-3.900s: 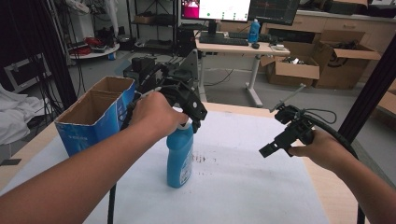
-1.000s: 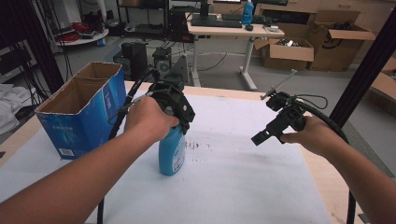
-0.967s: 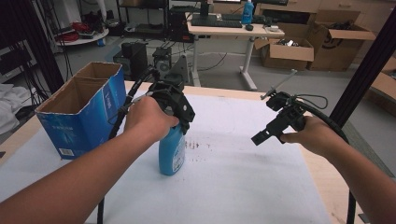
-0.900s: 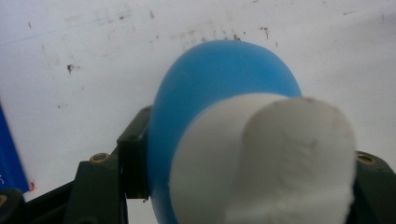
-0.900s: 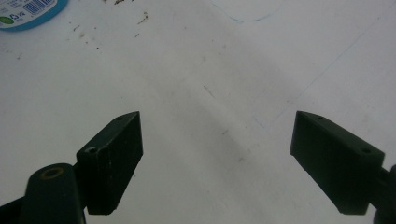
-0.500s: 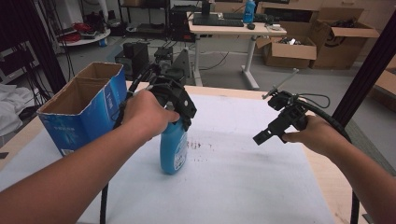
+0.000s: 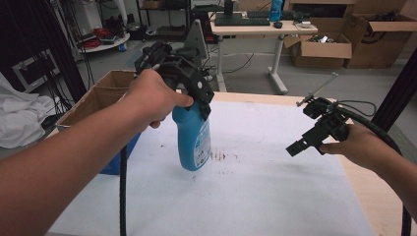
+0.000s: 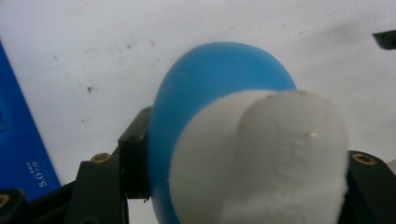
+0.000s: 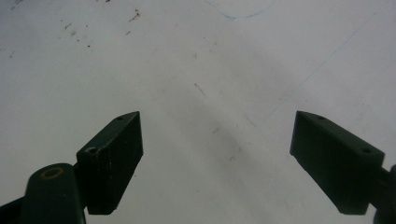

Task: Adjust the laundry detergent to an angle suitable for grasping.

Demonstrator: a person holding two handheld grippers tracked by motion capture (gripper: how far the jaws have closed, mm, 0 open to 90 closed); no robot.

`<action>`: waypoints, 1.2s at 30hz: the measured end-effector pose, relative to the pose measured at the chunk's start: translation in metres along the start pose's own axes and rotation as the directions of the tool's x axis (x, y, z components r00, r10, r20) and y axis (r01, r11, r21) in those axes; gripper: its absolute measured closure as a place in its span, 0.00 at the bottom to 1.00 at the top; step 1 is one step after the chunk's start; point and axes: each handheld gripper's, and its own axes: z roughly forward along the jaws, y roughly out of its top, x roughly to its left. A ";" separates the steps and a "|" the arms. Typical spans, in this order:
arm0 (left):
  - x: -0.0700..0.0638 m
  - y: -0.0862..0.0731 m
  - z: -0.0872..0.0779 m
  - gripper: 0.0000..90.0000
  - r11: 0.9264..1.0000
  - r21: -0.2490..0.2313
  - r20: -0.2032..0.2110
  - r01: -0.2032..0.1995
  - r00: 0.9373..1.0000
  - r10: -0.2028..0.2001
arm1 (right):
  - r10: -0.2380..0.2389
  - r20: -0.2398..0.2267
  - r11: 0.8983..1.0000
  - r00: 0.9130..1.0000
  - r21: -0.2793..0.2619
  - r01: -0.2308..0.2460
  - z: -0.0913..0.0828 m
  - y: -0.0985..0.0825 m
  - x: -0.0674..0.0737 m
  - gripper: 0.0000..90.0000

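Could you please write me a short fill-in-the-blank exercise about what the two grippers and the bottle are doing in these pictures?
1. The left gripper is shut on a bottle whose colour is ____.
2. The right gripper has its jaws ____, with nothing between them.
3. The cardboard box stands on the person's ____ side of the bottle.
4. The bottle's cap is ____ in colour.

Missing words: blue; open; left; white

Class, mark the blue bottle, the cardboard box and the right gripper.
blue bottle (image 7: pixel 193 142), high view, on its label.
cardboard box (image 7: pixel 117 78), high view, on its far rim.
right gripper (image 9: pixel 217 158), right gripper view, midway between its open jaws.
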 end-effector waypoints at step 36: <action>0.111 0.002 -0.162 0.42 0.982 -0.159 -0.139 0.103 0.982 -0.125 | 0.004 0.012 1.000 1.000 0.021 -0.004 -0.006 0.015 -0.010 0.19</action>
